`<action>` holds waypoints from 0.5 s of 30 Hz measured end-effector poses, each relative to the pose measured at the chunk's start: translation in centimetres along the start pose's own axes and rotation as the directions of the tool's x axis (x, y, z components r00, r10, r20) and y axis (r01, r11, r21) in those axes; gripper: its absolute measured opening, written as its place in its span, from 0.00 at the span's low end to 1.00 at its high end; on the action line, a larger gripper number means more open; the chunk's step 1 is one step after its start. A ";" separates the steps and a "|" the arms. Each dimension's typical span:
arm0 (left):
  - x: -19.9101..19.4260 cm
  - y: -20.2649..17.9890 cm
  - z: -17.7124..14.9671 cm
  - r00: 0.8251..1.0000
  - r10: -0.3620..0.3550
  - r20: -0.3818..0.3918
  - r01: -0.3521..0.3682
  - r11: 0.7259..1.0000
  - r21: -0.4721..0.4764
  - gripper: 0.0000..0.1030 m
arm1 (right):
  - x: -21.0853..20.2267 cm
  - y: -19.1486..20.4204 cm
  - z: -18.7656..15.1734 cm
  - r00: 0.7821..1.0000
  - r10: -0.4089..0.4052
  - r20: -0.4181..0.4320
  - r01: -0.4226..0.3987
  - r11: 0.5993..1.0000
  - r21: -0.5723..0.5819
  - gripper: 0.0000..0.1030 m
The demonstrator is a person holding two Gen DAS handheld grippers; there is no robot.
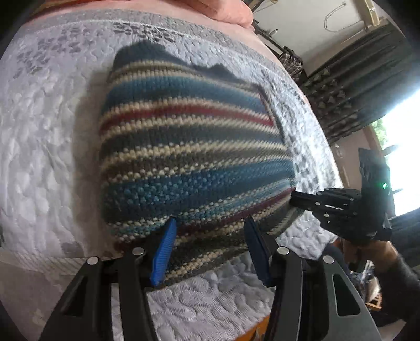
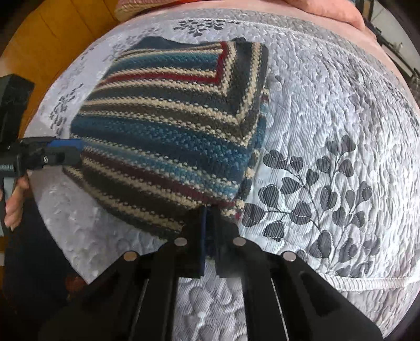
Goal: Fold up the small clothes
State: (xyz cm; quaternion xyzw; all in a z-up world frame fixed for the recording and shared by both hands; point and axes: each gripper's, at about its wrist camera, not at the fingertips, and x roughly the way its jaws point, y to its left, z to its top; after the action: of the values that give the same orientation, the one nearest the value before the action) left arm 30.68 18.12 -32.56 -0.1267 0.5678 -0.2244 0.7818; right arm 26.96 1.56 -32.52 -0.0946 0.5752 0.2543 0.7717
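Knitted stripes, blue, cream, grey and red: the small sweater lies folded into a thick block on the quilted bed cover, straight ahead of both claws. My left claw stands wide open at the block's near edge, its blue pads straddling the knit without pinching it. My right claw reads as closed, jaws nearly together at the near right corner; it looks clamped on the knit edge there, though the corner is partly hidden under the jaws. In the left view the right claw comes in from the side, touching the block's right corner. The stripes run across my line of reach, so the block's long axis lies crosswise, and any further fold would carry the near edge away from me. Right hand is the one already engaged. Nothing lies on the sweater. A pink pillow sits well beyond, at the far end of the bed; dark curtains and a bright window stand off to the right.
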 end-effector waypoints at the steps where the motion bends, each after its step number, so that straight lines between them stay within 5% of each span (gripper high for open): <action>1: -0.5 -0.5 -0.4 1.000 0.013 0.007 -0.013 1.000 0.011 0.53 | -0.5 -0.1 0.1 1.000 0.008 0.006 -0.008 1.000 0.018 0.02; 4: -2.1 -1.3 -1.3 1.000 -0.012 0.022 0.013 1.000 -0.013 0.61 | -3.2 -0.4 -0.5 0.999 0.015 0.048 -0.018 0.998 0.053 0.07; 8: -6.2 -2.6 -4.6 0.991 0.069 0.116 -0.063 0.996 -0.056 0.78 | -7.3 -0.2 -3.4 0.995 0.004 0.102 -0.016 0.993 0.114 0.16; 12: -10.2 -5.2 -8.6 0.950 0.255 0.181 -0.244 0.966 -0.080 0.88 | -10.7 2.2 -6.9 0.989 -0.053 0.136 0.025 0.980 0.198 0.82; 15: -13.2 -7.6 -11.3 0.893 0.384 0.236 -0.373 0.923 -0.089 0.88 | -13.5 5.0 -9.6 0.973 -0.151 0.176 0.109 0.968 0.225 0.90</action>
State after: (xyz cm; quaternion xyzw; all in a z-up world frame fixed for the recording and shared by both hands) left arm 15.03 18.71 -21.77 -0.0572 0.4836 -0.0385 0.8726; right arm 13.61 -2.16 -22.24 -0.0239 0.5149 0.1476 0.8441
